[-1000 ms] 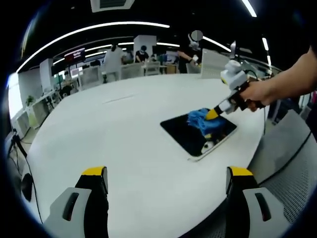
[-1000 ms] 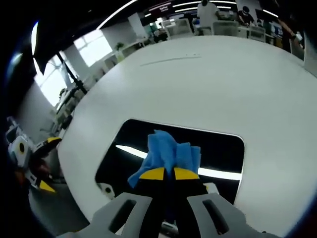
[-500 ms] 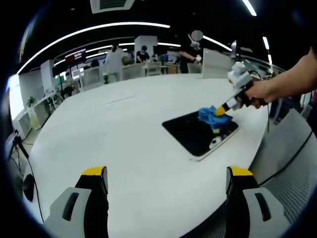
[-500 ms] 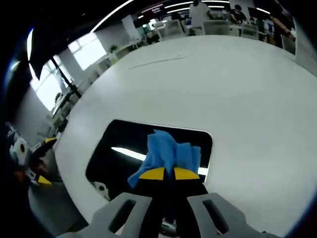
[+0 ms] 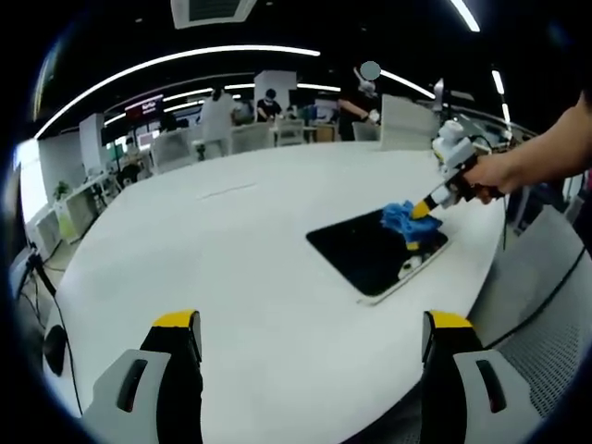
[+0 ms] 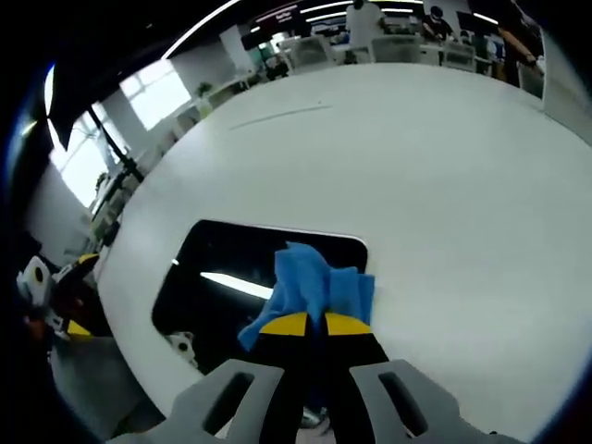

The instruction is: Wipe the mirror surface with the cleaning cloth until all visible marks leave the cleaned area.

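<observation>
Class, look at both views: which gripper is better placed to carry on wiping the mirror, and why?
The right gripper: it is shut on the blue cloth, which lies on the mirror. The left gripper is open, holds nothing, and sits back from the mirror over the white table.

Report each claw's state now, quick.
Left claw: open, holding nothing, above the white table.
Right claw: shut on the blue cloth, pressing it onto the mirror.

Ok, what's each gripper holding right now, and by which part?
The right gripper is shut on the blue cloth, pinching its bunched near end. The left gripper is open and holds nothing.
</observation>
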A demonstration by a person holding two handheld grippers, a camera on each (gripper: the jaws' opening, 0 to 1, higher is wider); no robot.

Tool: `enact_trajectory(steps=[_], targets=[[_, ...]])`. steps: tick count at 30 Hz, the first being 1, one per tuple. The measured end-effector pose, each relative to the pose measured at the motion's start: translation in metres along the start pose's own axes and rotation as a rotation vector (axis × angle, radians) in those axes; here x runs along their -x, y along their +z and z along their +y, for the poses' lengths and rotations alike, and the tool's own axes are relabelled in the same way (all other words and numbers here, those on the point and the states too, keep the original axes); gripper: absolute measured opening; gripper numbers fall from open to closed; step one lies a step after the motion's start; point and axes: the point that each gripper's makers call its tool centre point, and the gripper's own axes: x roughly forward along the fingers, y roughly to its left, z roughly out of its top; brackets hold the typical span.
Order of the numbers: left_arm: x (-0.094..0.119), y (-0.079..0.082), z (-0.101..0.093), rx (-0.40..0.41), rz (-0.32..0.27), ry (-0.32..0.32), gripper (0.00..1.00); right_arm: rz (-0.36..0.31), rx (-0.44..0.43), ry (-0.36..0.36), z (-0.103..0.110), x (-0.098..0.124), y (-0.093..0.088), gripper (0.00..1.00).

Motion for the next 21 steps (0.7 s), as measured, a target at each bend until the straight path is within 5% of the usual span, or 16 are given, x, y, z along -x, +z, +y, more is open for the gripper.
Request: enact_trajectory(steps=[21], targets=[[0.001,0.002,-0.001,0.021,-0.010,-0.003,0.99,0.025,0.008,-0.034,-0.012,0.004,-0.002,0.00]])
